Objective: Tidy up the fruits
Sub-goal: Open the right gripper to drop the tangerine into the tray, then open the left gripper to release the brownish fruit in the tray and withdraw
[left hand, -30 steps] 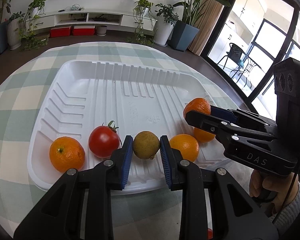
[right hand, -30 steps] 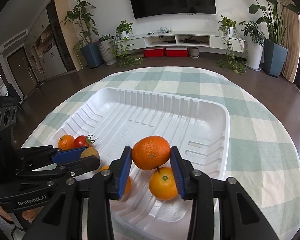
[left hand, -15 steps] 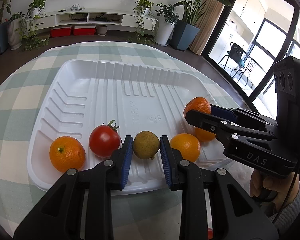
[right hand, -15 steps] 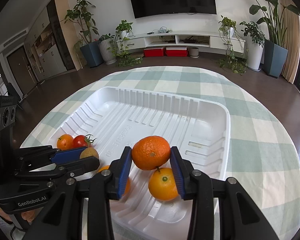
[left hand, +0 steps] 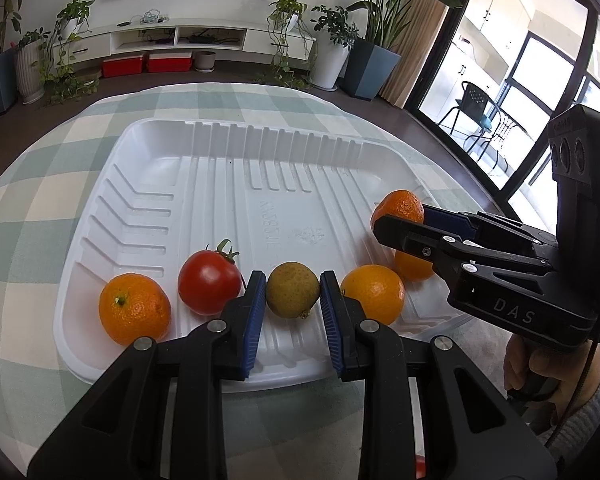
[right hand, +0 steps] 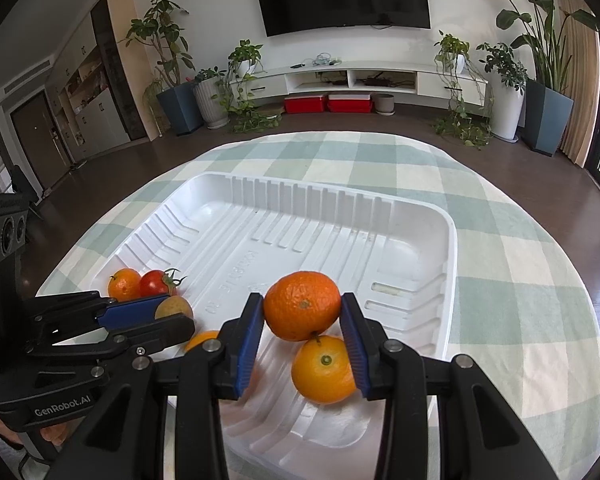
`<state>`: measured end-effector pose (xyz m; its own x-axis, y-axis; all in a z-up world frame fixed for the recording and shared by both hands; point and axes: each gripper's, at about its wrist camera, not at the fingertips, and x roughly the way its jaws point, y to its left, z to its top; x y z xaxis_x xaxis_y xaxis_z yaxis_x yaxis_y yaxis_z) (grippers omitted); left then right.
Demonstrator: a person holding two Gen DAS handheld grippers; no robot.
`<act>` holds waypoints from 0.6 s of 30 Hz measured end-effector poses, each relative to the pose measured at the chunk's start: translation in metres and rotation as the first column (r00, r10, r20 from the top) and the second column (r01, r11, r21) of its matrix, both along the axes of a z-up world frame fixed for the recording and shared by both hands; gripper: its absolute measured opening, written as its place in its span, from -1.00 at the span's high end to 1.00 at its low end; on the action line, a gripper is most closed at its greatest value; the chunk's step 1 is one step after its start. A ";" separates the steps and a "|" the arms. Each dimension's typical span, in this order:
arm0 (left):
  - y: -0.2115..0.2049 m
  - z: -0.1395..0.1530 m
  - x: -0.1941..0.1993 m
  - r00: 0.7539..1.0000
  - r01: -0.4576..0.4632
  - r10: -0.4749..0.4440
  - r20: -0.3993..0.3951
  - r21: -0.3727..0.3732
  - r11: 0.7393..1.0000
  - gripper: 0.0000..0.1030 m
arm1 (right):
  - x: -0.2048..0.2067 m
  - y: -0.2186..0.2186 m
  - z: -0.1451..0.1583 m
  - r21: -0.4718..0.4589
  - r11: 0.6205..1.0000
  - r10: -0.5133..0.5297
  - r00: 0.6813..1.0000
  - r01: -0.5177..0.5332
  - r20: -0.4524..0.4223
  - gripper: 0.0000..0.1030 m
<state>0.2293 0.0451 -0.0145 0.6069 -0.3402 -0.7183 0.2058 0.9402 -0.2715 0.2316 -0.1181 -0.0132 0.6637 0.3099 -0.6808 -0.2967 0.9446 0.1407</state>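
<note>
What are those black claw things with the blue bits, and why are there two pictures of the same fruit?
They are grabbing tools, not a robot. A person holds one in each hand, and each tool has a small camera looking along its two fingers. So one picture comes from the left tool, the other from the right tool.

On the checked tablecloth sits a white tray with fruit along its near edge. The left tool is squeezing a small greenish-brown fruit. Beside it lie a red tomato and a mandarin. The right tool is squeezing a bumpy mandarin; a smoother orange sits right below it.
</note>
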 end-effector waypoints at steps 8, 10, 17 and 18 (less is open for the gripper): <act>-0.005 -0.002 0.001 1.000 0.000 -0.001 0.003 0.037 0.999 0.50 | 0.003 -0.006 -0.001 -0.002 1.000 -0.028 1.000 0.028 -0.003 0.18; -0.007 -0.003 0.002 1.000 0.002 -0.002 0.003 0.052 0.999 0.50 | 0.003 -0.007 0.000 0.003 0.999 -0.034 0.999 0.034 -0.002 0.18; -0.008 -0.003 0.002 1.000 0.002 -0.003 0.005 0.059 0.998 0.50 | 0.001 -0.009 0.001 0.001 1.000 -0.031 1.000 0.031 0.003 0.18; -0.008 -0.003 0.002 1.000 0.003 -0.003 0.006 0.061 0.998 0.50 | 0.001 -0.010 0.002 0.001 1.000 -0.031 1.000 0.031 0.004 0.18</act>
<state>0.2314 0.0371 -0.0179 0.6101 -0.2978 -0.7342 0.2098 0.9543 -0.2127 0.2324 -0.1278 -0.0117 0.6755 0.2899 -0.6780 -0.2682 0.9531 0.1403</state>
